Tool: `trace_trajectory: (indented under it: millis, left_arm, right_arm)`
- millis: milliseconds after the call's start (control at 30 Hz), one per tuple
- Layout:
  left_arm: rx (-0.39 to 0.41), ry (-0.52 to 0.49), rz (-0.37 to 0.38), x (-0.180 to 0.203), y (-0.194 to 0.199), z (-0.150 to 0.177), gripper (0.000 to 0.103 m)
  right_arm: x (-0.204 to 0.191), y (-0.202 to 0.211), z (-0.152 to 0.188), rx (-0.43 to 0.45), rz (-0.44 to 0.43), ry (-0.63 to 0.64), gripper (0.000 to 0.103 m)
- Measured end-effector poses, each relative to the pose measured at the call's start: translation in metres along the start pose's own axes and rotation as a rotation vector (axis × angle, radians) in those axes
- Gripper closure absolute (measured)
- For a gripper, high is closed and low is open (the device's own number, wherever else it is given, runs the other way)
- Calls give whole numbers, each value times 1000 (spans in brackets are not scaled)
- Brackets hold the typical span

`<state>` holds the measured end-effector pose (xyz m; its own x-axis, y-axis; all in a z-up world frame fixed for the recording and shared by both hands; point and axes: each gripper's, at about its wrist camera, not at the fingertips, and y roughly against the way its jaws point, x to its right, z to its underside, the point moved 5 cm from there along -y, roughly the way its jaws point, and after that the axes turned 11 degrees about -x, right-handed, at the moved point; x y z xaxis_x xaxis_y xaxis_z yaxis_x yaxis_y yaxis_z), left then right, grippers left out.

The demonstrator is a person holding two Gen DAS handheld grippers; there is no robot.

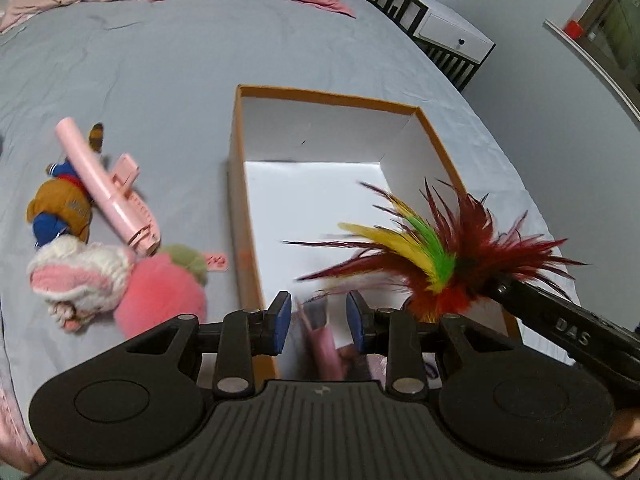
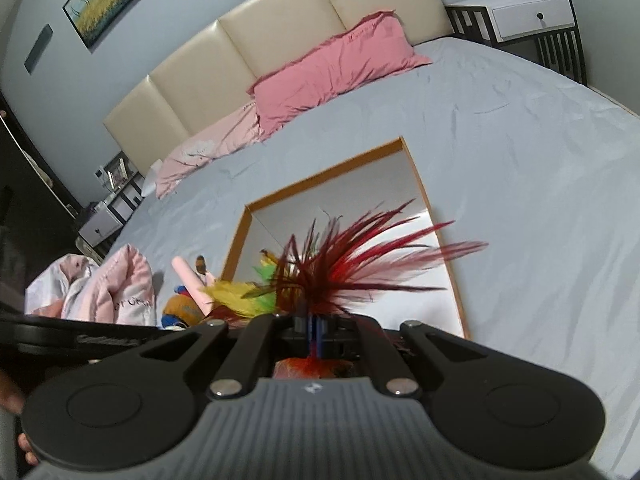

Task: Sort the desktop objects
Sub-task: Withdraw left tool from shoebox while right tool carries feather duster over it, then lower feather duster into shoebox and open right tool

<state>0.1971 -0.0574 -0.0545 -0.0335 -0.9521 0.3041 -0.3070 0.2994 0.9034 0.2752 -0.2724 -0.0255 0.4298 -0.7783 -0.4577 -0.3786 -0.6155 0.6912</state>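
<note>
While my right tongs (image 2: 314, 334) pinch the feather shuttlecock (image 1: 436, 264) at its base, its plumes hang over the near right corner of the open cardboard box (image 1: 240, 184) on the bed (image 1: 160, 72). I judge it almost weightless and springy, its feathers easily bent, so the stiff base is the place to grip. My left tongs (image 1: 318, 322) are spread above the box's near edge, holding nothing; a blurred pink item lies below them. Plush toys (image 1: 120, 280) and a pink plastic gadget (image 1: 108, 184) wait left of the box.
</note>
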Motion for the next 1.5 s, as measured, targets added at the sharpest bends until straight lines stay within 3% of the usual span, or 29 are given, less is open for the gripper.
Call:
trace_trajectory:
  millis: [933,1300,1500]
  left_arm:
    - [18,21,-9,-9,13,4,69]
    - [22,20,-15,-12,29,10,69]
    - [29,13,-46,-18,46,19,69]
  right_arm:
    - [7,-24,4,-50,35,-32,101]
    - [12,-29,20,-105,75,-44,101]
    - [10,-21,30,-132,105,-35,95]
